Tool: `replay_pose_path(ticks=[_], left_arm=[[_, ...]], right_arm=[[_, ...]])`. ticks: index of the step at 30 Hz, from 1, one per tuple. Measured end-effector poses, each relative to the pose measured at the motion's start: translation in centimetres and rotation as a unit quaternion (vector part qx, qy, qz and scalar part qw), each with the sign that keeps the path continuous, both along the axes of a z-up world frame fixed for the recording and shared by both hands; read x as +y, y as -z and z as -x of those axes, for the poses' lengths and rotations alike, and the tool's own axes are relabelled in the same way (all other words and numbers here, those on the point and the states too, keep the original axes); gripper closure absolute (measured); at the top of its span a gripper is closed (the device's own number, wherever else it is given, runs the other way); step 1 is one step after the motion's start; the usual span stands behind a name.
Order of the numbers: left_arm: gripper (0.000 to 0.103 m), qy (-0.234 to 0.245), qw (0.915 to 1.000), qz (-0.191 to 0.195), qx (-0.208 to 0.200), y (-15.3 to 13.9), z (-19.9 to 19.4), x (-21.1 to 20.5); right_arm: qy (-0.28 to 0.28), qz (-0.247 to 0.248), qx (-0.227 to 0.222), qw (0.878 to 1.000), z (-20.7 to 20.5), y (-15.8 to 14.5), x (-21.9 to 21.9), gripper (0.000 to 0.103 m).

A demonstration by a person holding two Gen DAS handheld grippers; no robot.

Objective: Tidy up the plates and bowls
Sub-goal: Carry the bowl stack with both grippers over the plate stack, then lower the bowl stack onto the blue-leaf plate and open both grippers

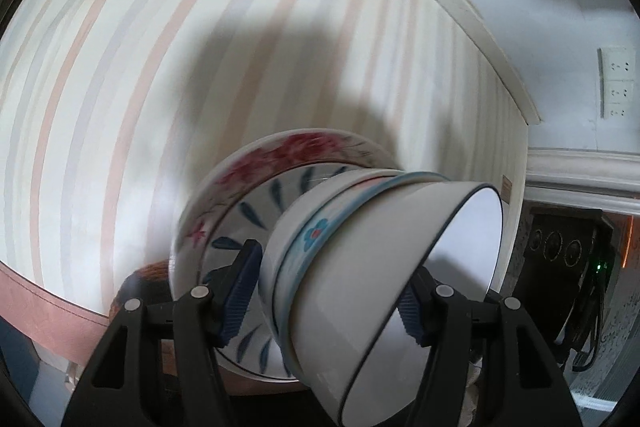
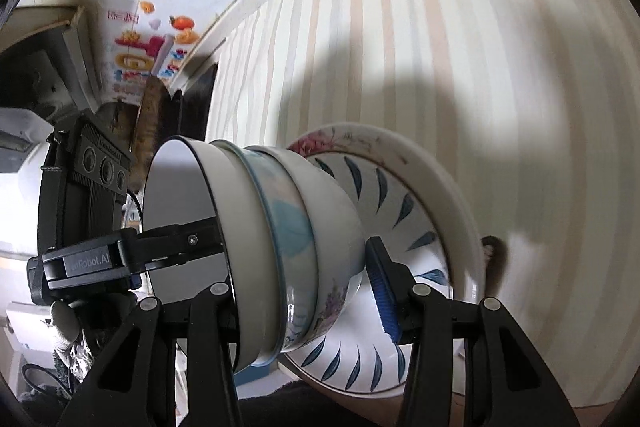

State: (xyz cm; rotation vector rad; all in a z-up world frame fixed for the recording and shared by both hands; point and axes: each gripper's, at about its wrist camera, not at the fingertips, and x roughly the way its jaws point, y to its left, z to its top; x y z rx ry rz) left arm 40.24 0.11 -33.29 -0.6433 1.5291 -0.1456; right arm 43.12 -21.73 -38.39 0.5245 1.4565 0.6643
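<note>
Left wrist view, left to right: striped wallpaper point(image 1: 160, 67) fills the left and centre; wall sockets point(image 1: 618, 83) at right edge, unlabelled.

Left gripper point(image 1: 328, 291), lower centre: jaws part open, blue pads either side of a stack of nested bowls point(image 1: 360, 267); real clamping contact can't be told. The bowls sit on a blue-leaf plate point(image 1: 248, 211), itself on a red-flower plate point(image 1: 280, 155). Whole stack reads tilted sideways.

Right wrist view: packaging with printed characters point(image 2: 148, 43), upper left, illegible. Other gripper body point(image 2: 88, 261) at left reads "…nRobot.AI", its finger over the top bowl's rim.

Right gripper point(image 2: 304, 291): jaws part open, straddling the bowls point(image 2: 280, 227); right pad just beside the blue-leaf plate point(image 2: 400, 211). Grip uncertain.
</note>
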Motion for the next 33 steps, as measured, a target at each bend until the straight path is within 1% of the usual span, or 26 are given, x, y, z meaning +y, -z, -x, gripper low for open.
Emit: replay_pose_path(ticks=[3,5,14,18,20,25,29,33], left_arm=[[0.044,-0.006,1.0000,0.004,0.006,0.7,0.4,0.7],[0.044,-0.008,0.9999,0.005,0.005,0.9,0.2,0.3],[0.044,0.020,0.9997,-0.011,-0.011,0.1,0.4,0.4],[0.044,0.032,0.9992,-0.018,-0.014,0.0,0.4,0.0],[0.044,0.040,0.9985,-0.034,-0.018,-0.3,0.7,0.0],[0.044,0.044,0.9944,-0.089,-0.037,-1.9,1.8,0.3],[0.044,0.053,0.9869,-0.136,-0.067,-4.2,3.0,0.4],[0.044,0.063,0.9788,-0.170,-0.096,-6.2,3.9,0.3]], right_arm=[[-0.008,0.005,0.006,1.000,0.4,0.7,0.2,0.053],[-0.010,0.009,0.008,1.000,0.2,1.0,0.9,0.053],[-0.004,0.011,0.013,1.000,-0.1,1.5,1.2,0.053],[-0.003,0.029,0.012,0.999,0.0,1.0,1.4,0.053],[-0.007,0.050,0.000,0.999,0.1,0.3,1.6,0.053],[-0.009,0.093,-0.011,0.996,0.7,-0.9,1.9,0.053],[-0.003,0.118,-0.021,0.993,1.6,-2.0,1.9,0.053],[0.004,0.139,-0.038,0.990,2.5,-3.4,1.9,0.053]])
